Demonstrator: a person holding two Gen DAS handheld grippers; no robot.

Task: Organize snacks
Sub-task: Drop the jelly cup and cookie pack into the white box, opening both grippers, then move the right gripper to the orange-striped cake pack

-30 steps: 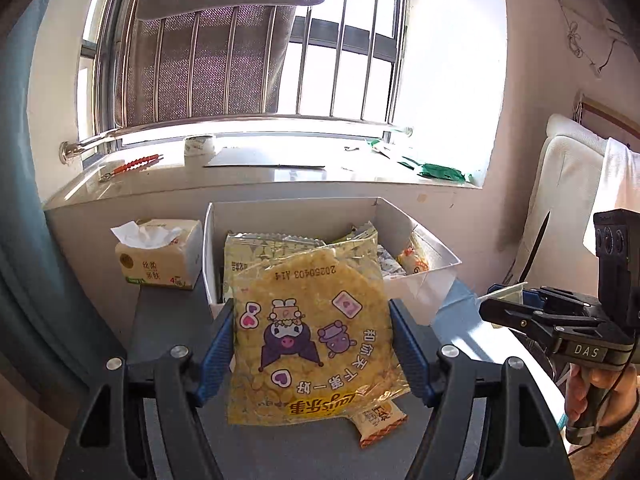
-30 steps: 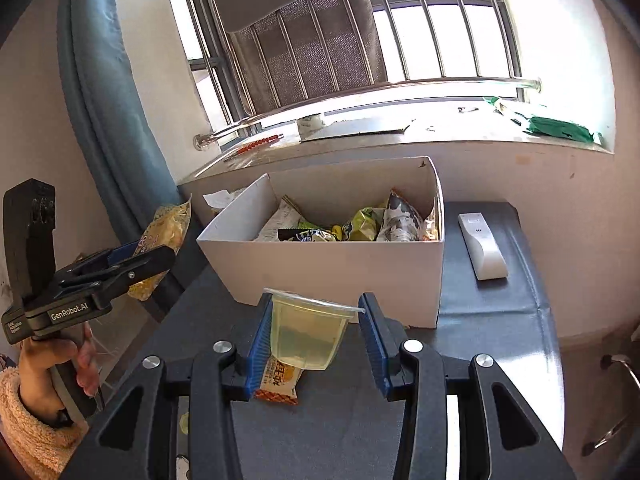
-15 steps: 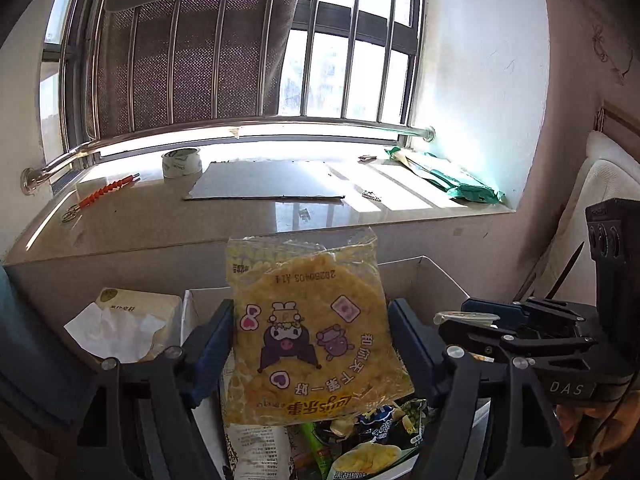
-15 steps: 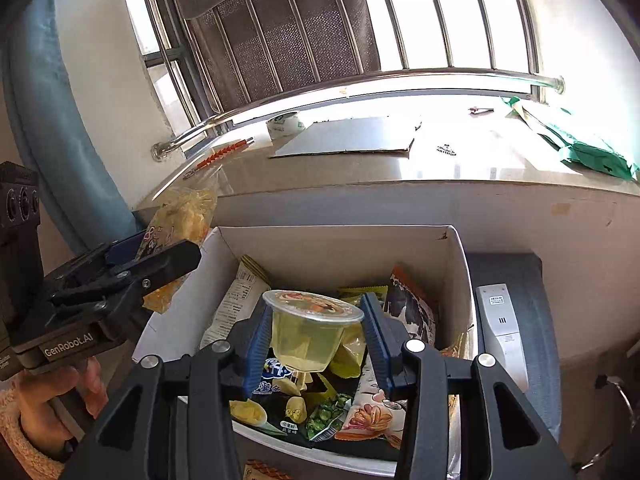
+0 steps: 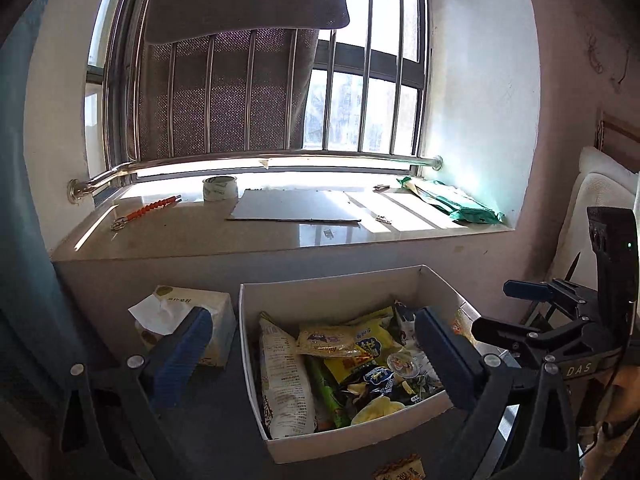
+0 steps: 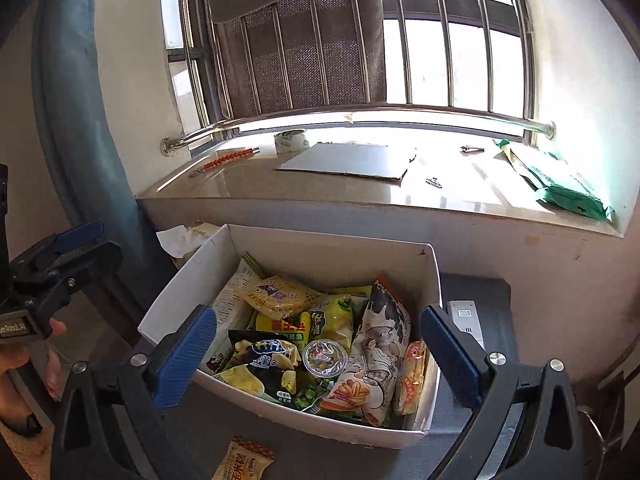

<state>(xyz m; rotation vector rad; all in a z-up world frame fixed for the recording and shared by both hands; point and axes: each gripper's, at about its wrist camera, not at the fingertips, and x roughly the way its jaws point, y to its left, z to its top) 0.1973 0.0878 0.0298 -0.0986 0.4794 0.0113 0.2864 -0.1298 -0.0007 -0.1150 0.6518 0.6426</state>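
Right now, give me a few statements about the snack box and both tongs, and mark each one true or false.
1. The jelly cup lies inside the white box. True.
2. The right tongs clamp the jelly cup. False: their jaws are opening, with nothing between them.
3. A snack packet lies on the table outside the box. True.
4. The left tongs hold the yellow cartoon bag. False: the bag lies in the box.
5. The tissue box sits inside the white box. False: it stands beside it.
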